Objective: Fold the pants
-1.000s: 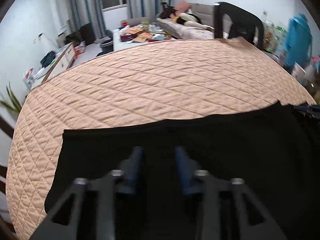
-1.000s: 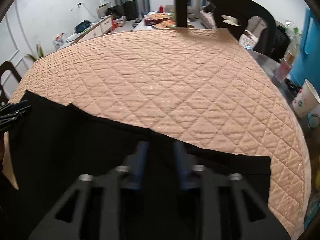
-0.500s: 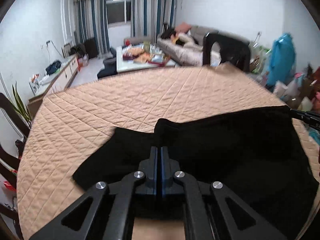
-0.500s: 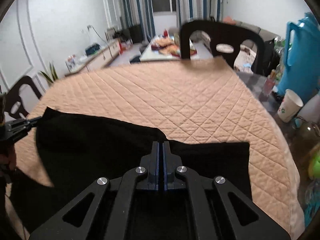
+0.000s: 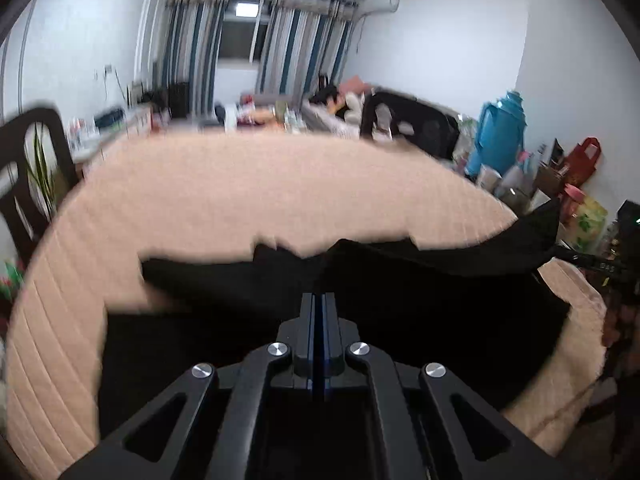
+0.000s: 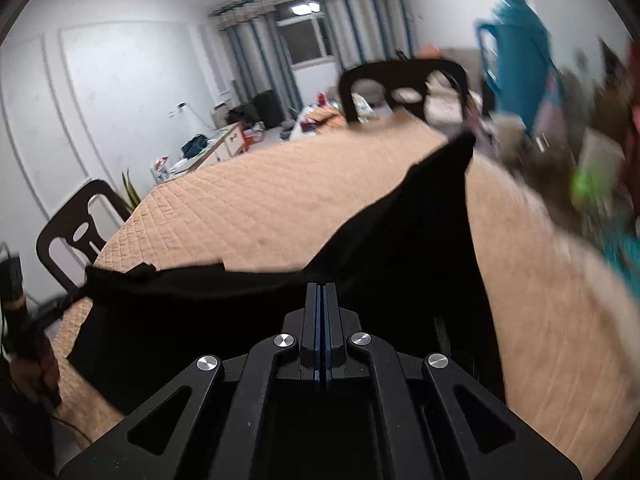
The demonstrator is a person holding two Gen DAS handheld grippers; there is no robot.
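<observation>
- Left gripper [image 5: 319,300]: matte black body with round silver screw heads; its blue-faced fingers [image 5: 308,320] are pressed flat together with no gap, pinching a raised fold of the black pants [image 5: 420,320].
- Pants, left wrist view: soft, matte, dark fabric with no visible pattern, spread across the near part of the table. The far edge is ragged and blurred. At the far right a corner rises to a point, lifted off the surface.
- Table cover [image 5: 260,200]: peach-coloured quilted cloth with stitched diamond lines; blur smears the stitching in this view.
- Dark chair [image 5: 24,160]: curved back with cut-out openings, standing at the left edge of the table.
- Blue thermos jug [image 5: 500,132]: smooth plastic, far right, beyond the table among small clutter.
- Right gripper [image 6: 321,300]: same black frame; fingers [image 6: 310,320] fully closed, clamped on the pants [image 6: 400,260].
- Pants, right wrist view: the cloth is pulled up into a tall triangular peak at right of centre, with the rest draping left to the near-left table edge.
- Second gripper, seen at the far left of the right wrist view: blurred; its jaw state cannot be told from here.
- Table cover [image 6: 260,208]: the diamond quilting is sharp on the left side and blurred on the right.
</observation>
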